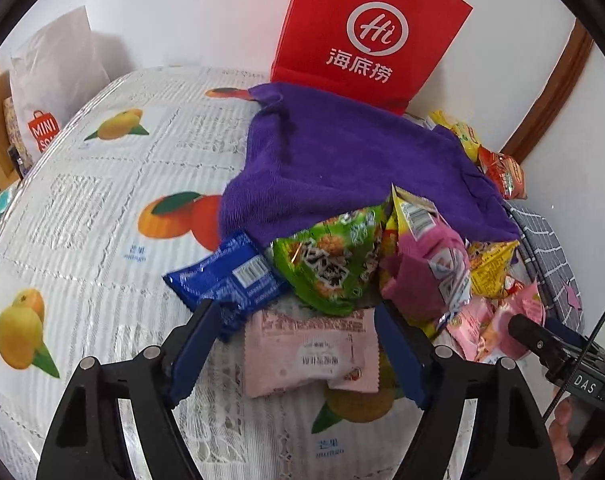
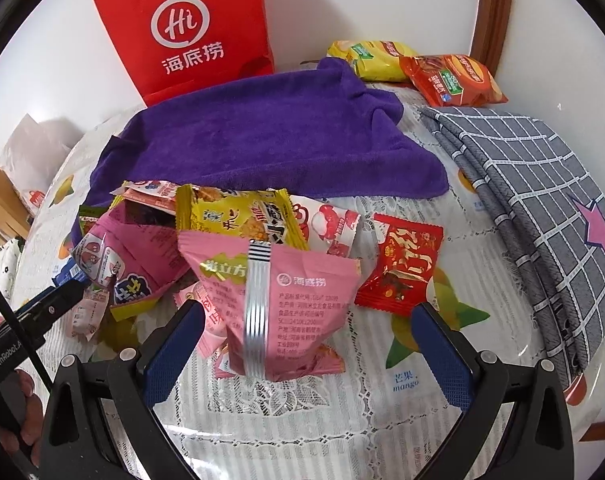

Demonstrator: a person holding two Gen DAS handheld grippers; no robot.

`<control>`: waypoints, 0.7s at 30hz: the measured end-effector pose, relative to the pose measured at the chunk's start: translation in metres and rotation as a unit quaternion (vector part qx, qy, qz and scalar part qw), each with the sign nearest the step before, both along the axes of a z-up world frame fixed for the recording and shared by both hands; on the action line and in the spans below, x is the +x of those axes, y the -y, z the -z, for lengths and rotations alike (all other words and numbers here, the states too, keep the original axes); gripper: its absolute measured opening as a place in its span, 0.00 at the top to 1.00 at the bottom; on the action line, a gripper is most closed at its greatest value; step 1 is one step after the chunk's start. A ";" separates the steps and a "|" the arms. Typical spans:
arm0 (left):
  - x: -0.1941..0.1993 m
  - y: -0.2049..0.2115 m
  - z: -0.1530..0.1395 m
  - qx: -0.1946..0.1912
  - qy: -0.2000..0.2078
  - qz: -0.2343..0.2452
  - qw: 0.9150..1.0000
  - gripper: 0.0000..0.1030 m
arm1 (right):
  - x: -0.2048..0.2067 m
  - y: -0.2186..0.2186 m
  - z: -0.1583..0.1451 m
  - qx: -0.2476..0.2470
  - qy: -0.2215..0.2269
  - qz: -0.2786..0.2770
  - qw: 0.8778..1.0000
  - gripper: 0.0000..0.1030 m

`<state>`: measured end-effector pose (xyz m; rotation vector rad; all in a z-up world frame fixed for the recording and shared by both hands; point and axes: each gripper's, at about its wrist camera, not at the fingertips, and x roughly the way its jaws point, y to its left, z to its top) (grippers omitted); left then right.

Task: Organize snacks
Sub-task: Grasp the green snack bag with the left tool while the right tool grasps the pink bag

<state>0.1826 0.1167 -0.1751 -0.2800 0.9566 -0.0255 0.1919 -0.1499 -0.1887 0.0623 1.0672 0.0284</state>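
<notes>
A heap of snack packets lies on the fruit-print tablecloth (image 1: 102, 208). In the left wrist view my left gripper (image 1: 298, 312) is open, its fingers either side of a pale pink packet (image 1: 310, 352), with a blue packet (image 1: 226, 276) by the left finger and a green packet (image 1: 330, 260) and a magenta packet (image 1: 426, 272) just beyond. In the right wrist view my right gripper (image 2: 306, 312) is open around a pink packet (image 2: 278, 300) with a silver seam. A yellow packet (image 2: 238, 216) and a red packet (image 2: 402, 264) lie behind it.
A purple towel (image 2: 262, 140) lies behind the heap, with a red paper bag (image 2: 190, 28) standing against the wall. Yellow and orange chip bags (image 2: 450, 76) sit at the back right. A grey checked cloth (image 2: 542, 184) covers the right side. A white Miniso bag (image 1: 50, 92) stands far left.
</notes>
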 end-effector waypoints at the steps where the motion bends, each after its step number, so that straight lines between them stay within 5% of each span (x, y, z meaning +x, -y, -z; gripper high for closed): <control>1: 0.003 0.001 -0.001 0.001 0.003 0.001 1.000 0.25 | 0.000 0.002 0.000 0.000 0.002 -0.001 1.000 0.01; 8: 0.028 0.022 0.005 0.077 -0.007 0.030 0.997 0.25 | 0.001 0.019 -0.004 -0.002 0.011 0.000 1.000 0.01; 19: 0.053 0.041 0.019 0.114 -0.011 0.049 0.992 0.25 | 0.013 0.016 0.004 0.019 0.003 -0.028 0.999 0.01; 21: 0.053 0.044 0.021 0.121 -0.008 0.051 0.991 0.25 | 0.014 0.011 0.009 0.021 -0.008 -0.034 0.999 0.13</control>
